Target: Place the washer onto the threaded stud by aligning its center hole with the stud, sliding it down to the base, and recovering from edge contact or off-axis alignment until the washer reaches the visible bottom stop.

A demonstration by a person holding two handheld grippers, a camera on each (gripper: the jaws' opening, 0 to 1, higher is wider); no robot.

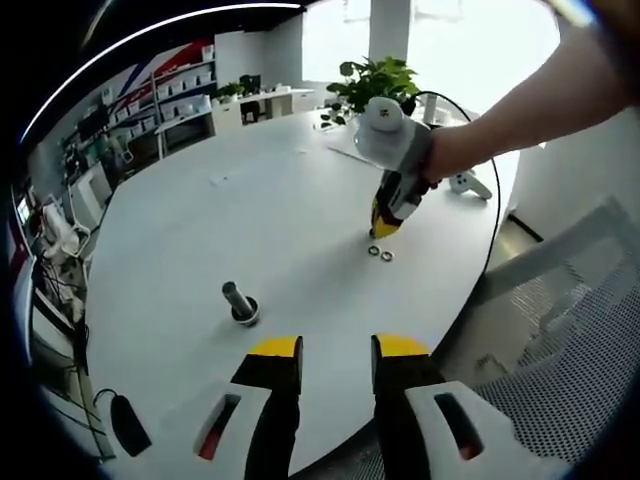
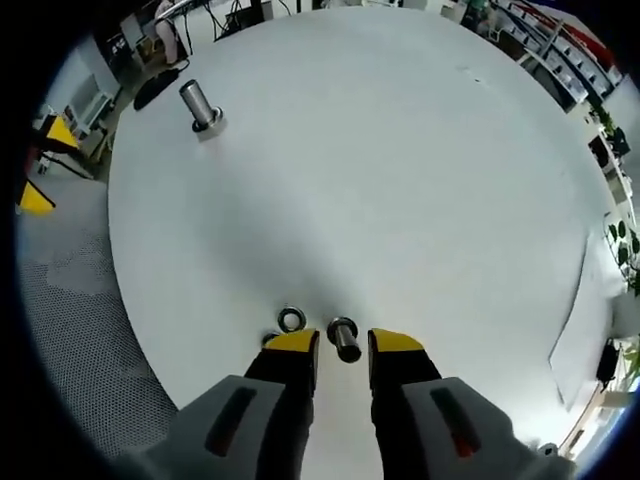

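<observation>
Washers in the left gripper view lie flat on the white surface near its chair-side edge, right under your right tongs. Threaded stud stands upright, well apart from them. Left tongs open, empty.

Right gripper view: right tongs open, empty, a washer just beyond the tips beside a short bolt-like piece. Stud near the far edge.

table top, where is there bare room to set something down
The white table is bare across its wide middle, between the threaded stud near one edge and the washers by the right tool. It is crowded only around that tool: washers and a small metal cylinder sit at its tips.
</observation>
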